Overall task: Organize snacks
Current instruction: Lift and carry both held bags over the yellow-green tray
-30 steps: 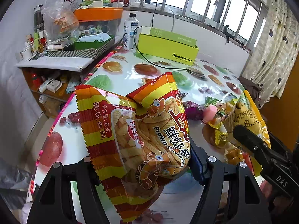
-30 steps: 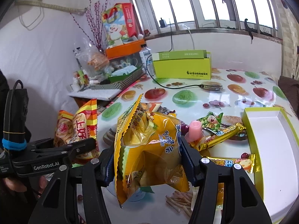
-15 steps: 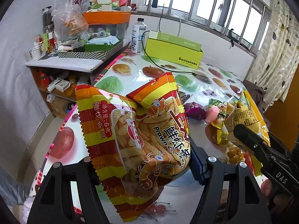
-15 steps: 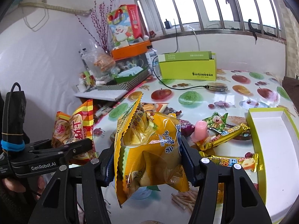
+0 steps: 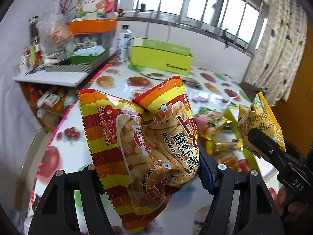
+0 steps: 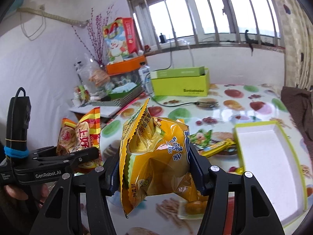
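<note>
Early stage: left gripper [image 5: 150, 168] is clamping the prawn cracker bag [image 5: 148, 137], right gripper [image 6: 154, 168] is clamping the yellow snack bag [image 6: 156, 156], both aloft; the tray [image 6: 293, 156] at 3 o'clock is sitting empty, loose snacks [image 6: 213, 146] awaiting sorting.

Home: fruit-print tablecloth [image 6: 230, 105], cluttered shelf [image 5: 52, 76]

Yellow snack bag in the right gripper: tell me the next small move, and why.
Probably carry the yellow snack bag, clamped in the right gripper, rightward over the open white tray and release. The tray looks bare and lies just right of the bag.
</note>
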A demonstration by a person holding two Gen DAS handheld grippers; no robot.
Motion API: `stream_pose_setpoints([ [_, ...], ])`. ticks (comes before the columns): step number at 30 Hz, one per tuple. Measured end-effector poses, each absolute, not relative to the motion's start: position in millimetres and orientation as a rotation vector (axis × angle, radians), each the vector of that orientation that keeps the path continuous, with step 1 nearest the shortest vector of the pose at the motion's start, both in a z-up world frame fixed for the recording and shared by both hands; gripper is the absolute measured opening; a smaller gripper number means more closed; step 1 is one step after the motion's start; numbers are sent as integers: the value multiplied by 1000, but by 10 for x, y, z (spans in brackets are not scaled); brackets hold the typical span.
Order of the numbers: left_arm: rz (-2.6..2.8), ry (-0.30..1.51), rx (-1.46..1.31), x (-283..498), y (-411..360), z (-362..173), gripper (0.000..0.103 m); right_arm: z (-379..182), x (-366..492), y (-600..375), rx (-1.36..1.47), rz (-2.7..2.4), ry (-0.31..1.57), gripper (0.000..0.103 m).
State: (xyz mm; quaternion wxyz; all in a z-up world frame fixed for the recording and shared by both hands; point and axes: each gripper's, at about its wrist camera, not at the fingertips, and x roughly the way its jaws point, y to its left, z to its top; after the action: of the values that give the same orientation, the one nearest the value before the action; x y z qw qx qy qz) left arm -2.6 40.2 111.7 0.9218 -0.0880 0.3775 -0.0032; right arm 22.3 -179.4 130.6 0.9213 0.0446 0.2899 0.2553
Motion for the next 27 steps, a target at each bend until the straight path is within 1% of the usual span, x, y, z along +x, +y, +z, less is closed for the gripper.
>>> stream_pose_setpoints([
  [17, -253, 807, -74, 540, -488, 1190, 71, 1242, 379, -2706, 123, 267, 614, 59],
  [27, -389, 838, -31, 933, -1033, 1150, 71, 991, 520, -3178, 119, 120, 693, 59],
])
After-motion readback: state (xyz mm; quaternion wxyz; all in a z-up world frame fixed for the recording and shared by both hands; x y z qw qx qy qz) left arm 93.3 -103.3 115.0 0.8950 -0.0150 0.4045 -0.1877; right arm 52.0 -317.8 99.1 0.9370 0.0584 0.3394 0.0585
